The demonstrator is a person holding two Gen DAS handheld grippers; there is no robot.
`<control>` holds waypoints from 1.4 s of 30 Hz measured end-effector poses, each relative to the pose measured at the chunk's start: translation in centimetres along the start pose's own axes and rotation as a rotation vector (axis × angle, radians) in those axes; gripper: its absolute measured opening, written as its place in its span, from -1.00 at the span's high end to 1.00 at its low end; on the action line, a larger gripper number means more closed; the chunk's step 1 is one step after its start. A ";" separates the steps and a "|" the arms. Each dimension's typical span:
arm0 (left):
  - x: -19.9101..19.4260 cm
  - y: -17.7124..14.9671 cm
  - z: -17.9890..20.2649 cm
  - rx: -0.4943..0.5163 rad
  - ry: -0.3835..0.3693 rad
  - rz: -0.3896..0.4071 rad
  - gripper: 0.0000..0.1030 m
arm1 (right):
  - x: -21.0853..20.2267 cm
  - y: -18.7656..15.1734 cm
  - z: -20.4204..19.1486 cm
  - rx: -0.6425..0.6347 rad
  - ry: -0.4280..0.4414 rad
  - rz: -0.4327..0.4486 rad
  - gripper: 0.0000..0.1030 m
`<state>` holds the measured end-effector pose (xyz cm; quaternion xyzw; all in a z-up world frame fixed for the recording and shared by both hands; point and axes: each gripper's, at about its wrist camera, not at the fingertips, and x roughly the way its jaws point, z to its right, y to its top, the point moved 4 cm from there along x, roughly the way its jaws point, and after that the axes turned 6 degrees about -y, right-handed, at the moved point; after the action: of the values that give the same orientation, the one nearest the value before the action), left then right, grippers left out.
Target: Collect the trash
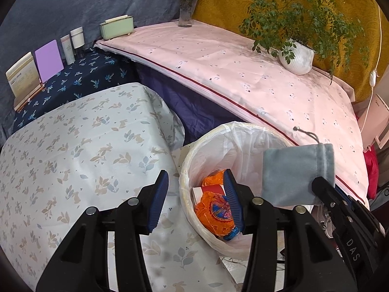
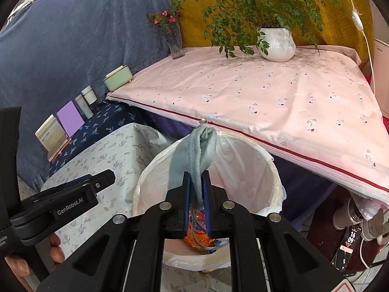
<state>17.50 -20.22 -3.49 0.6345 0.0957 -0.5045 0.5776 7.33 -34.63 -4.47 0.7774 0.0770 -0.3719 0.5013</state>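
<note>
A round bin (image 1: 192,160) lined with a white plastic bag stands on the floor between the tables; it also shows in the right wrist view (image 2: 272,168). Orange wrappers (image 1: 214,214) and a red-and-white box lie inside it. My right gripper (image 2: 197,172) is shut on a grey-blue velvet drawstring pouch (image 2: 194,150) and holds it above the bin's opening. The pouch (image 1: 296,172) shows in the left wrist view at the right, over the bin's rim. My left gripper (image 1: 195,187) is open and empty, above the bin's left rim.
A low table with a rabbit-print cloth (image 1: 73,150) is left of the bin. A pink-covered table (image 1: 243,77) behind holds a potted plant (image 1: 296,58), a flower vase (image 1: 186,9) and a green box (image 1: 116,26). Bottles and cards (image 1: 48,60) stand on a dark blue cloth.
</note>
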 end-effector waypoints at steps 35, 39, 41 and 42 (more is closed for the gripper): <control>-3.5 -2.6 -3.2 -0.016 0.102 0.050 -0.69 | -2.8 -1.6 -3.0 -0.126 -0.031 0.016 -0.30; -4.0 -3.3 -3.3 -0.009 0.118 0.049 -0.76 | -3.3 -2.2 -3.2 -0.148 -0.050 0.025 -0.46; -4.1 -3.7 -3.3 -0.003 0.125 0.045 -0.76 | -3.5 -2.5 -3.1 -0.153 -0.057 0.026 -0.51; -4.2 -3.9 -3.4 -0.001 0.132 0.043 -0.76 | -3.6 -2.7 -3.1 -0.155 -0.059 0.024 -0.52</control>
<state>14.55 -14.27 -3.43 0.6681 0.1200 -0.4489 0.5811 4.97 -29.84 -3.34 0.7257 0.0813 -0.3817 0.5666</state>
